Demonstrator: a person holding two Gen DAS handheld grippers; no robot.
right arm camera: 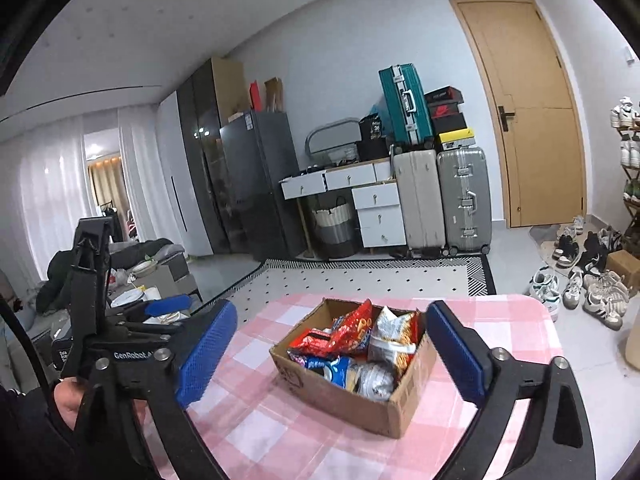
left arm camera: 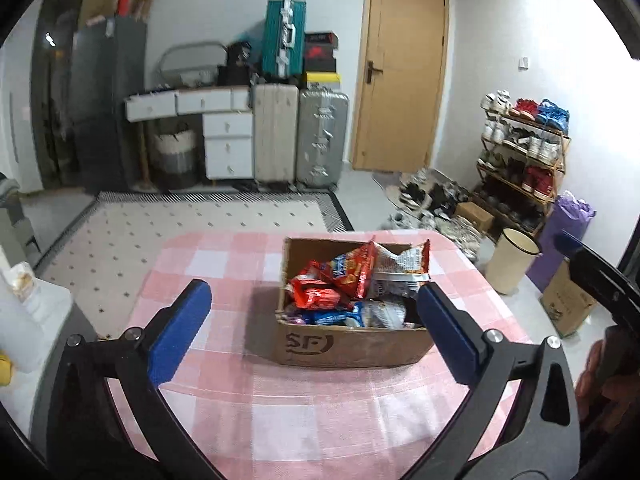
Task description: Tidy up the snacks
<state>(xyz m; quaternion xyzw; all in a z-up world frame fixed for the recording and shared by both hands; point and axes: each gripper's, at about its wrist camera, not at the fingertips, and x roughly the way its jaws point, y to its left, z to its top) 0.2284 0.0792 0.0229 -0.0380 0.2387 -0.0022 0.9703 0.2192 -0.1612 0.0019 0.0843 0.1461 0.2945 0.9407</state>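
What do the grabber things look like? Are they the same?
Yes, they match. The left gripper and the right gripper each have a black frame with silver bolts and two flat fingers with bumpy blue pads. Seen from the right wrist camera, the left one shows white "GenRobot" lettering. The hand holding it wears a dark sleeve.

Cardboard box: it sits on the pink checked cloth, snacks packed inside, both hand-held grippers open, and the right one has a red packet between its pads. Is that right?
Not quite. The right hand-held gripper holds nothing: in the right wrist view its blue pads stand wide apart and short of the box, and the red packet lies inside it. The rest holds: box on the pink cloth, snacks inside, left hand-held gripper open too.
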